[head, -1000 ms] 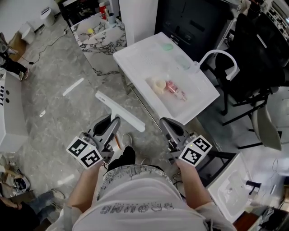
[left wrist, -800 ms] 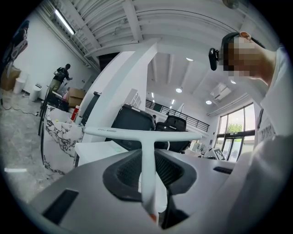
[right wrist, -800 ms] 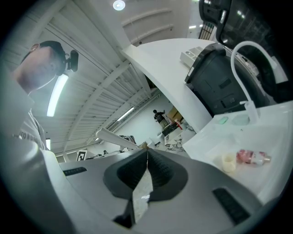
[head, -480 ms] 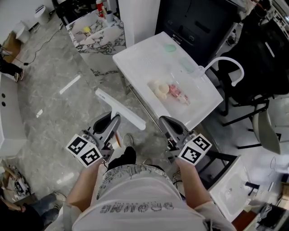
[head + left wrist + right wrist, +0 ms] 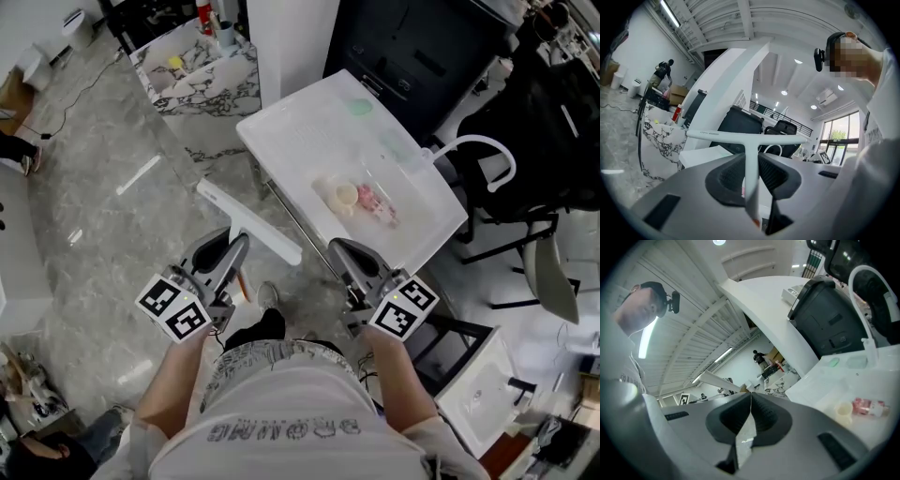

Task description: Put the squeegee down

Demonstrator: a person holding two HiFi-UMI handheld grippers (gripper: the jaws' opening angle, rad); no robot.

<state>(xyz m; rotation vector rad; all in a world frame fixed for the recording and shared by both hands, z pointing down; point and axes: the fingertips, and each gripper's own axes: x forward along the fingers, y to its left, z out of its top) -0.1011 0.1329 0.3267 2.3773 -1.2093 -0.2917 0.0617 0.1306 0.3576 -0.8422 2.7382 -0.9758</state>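
L hand-held gripper (image 5: pixel 236 253) is clamped on the white squeegee (image 5: pixel 248 222), pads pinching its thin handle partway along. The T-shaped blade sticks out ahead, roughly level, in the air over the grey marble floor (image 5: pixel 112 216). It's just left of the white surface (image 5: pixel 309 131) and not touching it. The handle's orange end pokes out behind the pads. R hand-held gripper (image 5: pixel 345 255) has its jaws fully together, nothing btwn them, just short of the surface's near edge. On the surface sits a small cream cup (image 5: pixel 345 197), contents can't be made out, w/ a pink-red item (image 5: pixel 377 203) in clear wrap just beside it. Two pale green round pieces (image 5: pixel 361 107) lie toward the far side. A marble-top counter (image 5: pixel 202 80) further off carries bottles + a yellow item. A white sink (image 5: pixel 469 403) sits at lower right w/ a black fitting at the basin.
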